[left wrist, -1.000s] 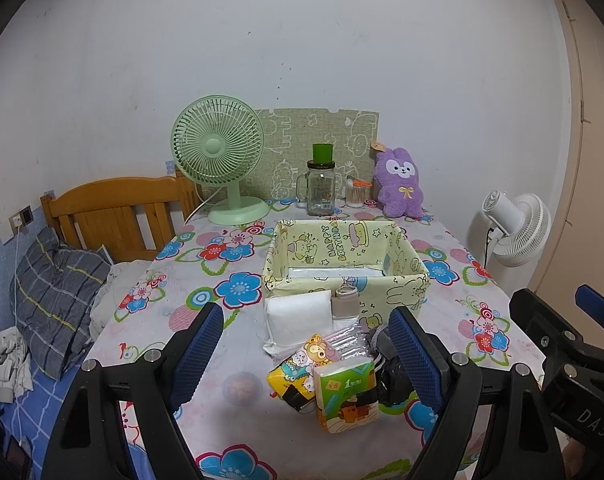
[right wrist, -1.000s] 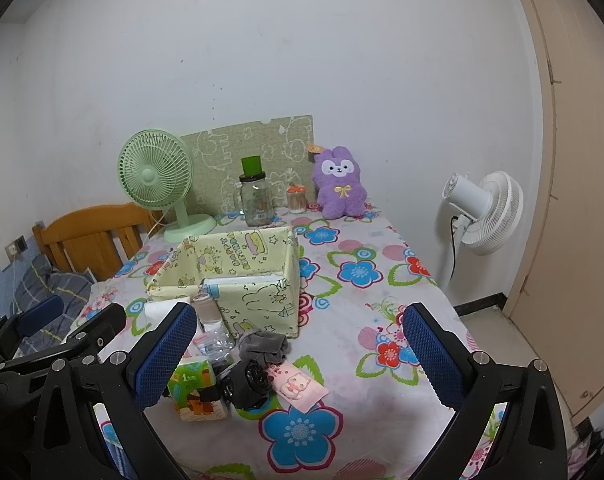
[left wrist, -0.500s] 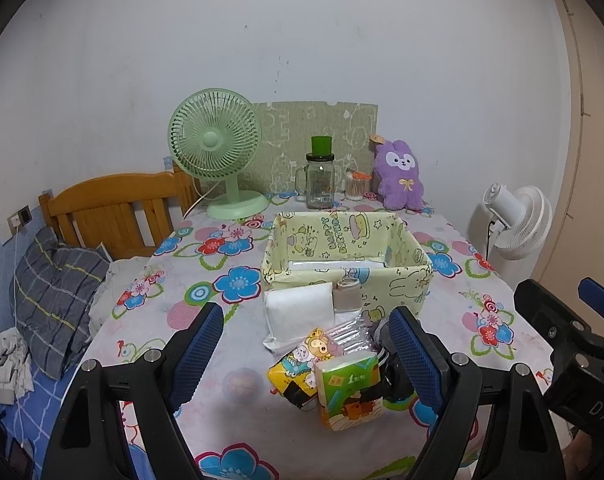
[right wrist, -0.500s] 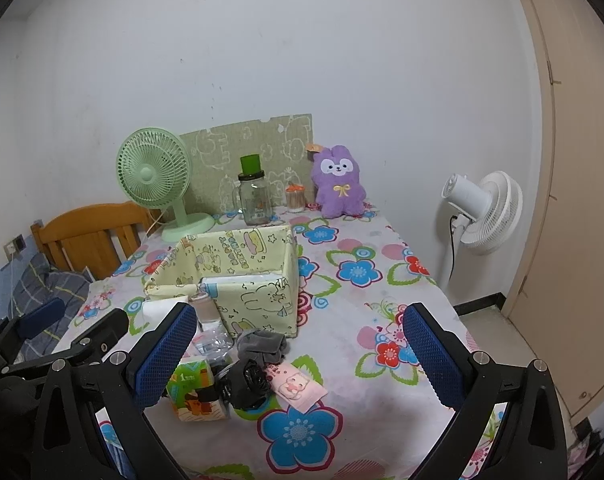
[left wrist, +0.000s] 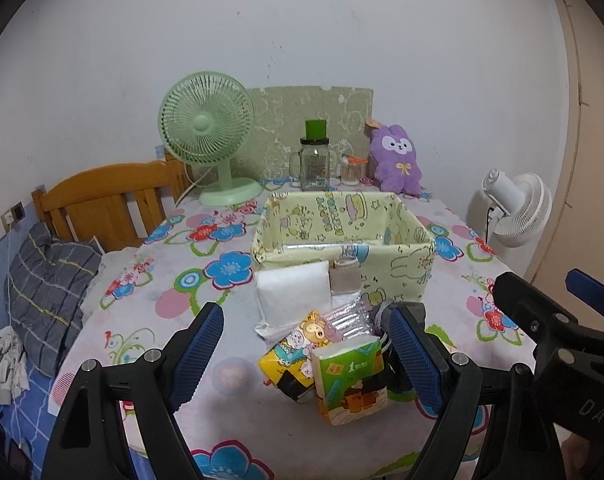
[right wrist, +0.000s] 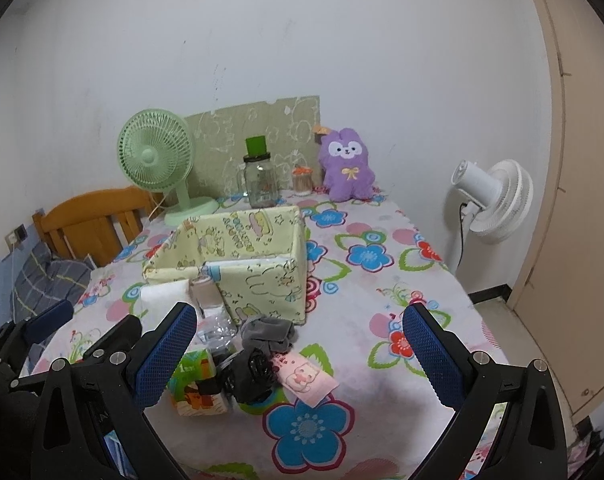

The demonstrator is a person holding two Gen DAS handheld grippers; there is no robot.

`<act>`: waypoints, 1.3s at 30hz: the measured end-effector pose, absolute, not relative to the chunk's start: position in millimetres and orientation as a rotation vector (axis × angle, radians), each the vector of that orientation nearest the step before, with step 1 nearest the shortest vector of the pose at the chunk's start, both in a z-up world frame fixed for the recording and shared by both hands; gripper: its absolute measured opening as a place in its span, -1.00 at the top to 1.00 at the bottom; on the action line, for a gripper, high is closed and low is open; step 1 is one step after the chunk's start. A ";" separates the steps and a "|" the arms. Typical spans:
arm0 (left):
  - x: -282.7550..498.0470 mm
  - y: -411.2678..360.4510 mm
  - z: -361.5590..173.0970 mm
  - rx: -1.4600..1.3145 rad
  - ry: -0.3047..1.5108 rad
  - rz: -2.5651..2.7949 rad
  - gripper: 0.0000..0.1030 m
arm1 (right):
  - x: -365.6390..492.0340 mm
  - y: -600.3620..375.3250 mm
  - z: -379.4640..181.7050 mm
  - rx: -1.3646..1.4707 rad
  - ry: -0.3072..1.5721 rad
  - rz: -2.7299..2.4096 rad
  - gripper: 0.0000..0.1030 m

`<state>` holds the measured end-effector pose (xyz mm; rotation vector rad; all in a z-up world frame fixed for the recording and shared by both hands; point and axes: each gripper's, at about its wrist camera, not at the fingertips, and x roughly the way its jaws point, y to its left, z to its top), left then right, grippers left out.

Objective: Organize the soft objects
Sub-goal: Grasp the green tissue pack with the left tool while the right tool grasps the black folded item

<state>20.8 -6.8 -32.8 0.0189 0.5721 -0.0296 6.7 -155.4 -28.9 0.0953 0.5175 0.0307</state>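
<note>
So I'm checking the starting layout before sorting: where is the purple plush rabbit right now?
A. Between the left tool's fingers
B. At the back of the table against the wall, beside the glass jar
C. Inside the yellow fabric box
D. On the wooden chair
B: the purple plush rabbit sits upright at the table's far edge, near the glass jar, behind the yellow fabric box.

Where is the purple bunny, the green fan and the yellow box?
purple bunny (right wrist: 346,170), right wrist view, on its belly below the bow.
green fan (left wrist: 203,123), left wrist view, on the round hub.
yellow box (right wrist: 261,280), right wrist view, on its front wall.
</note>
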 end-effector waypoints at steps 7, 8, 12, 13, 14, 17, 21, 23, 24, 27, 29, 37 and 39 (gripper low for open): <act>33.2 -2.9 -48.0 -0.003 0.609 -0.023 -0.68 | 17.7 -147.6 -41.0 0.088 0.544 0.053 -1.00; 34.6 -2.3 -49.6 -0.004 0.613 -0.021 -0.68 | 19.9 -146.9 -43.0 0.091 0.550 0.056 -1.00; 39.9 -0.7 -57.9 -0.001 0.628 -0.016 -0.67 | 28.0 -143.2 -50.8 0.087 0.570 0.065 -1.00; 41.1 -0.9 -60.9 0.003 0.631 -0.018 -0.67 | 29.3 -142.2 -52.5 0.086 0.573 0.069 -1.00; 42.4 -0.8 -62.9 0.005 0.636 -0.016 -0.67 | 30.7 -141.0 -54.7 0.086 0.576 0.073 -1.00; 47.1 -0.5 -72.4 0.002 0.661 -0.011 -0.67 | 34.2 -138.2 -61.4 0.088 0.588 0.087 -1.00; 44.0 -1.8 -80.1 0.011 0.650 -0.021 -0.67 | 36.7 -133.3 -69.8 0.081 0.598 0.104 -1.00; 41.2 -2.2 -81.6 0.003 0.640 -0.036 -0.67 | 37.8 -131.2 -73.8 0.074 0.606 0.107 -1.00; 40.2 -2.7 -82.4 0.002 0.640 -0.040 -0.66 | 38.3 -130.6 -76.3 0.070 0.611 0.111 -1.00; 37.5 -7.0 -86.0 -0.003 0.647 -0.056 -0.66 | 38.2 -131.2 -81.2 0.077 0.620 0.115 -1.00; 36.9 -11.1 -89.5 0.000 0.655 -0.065 -0.66 | 39.1 -131.6 -85.0 0.073 0.633 0.110 -1.00; 35.4 -26.0 -99.7 0.030 0.656 -0.067 -0.66 | 42.8 -132.9 -97.7 0.081 0.673 0.112 -0.92; 37.8 -27.7 -102.5 0.032 0.665 -0.071 -0.66 | 44.2 -131.8 -100.5 0.082 0.683 0.113 -0.90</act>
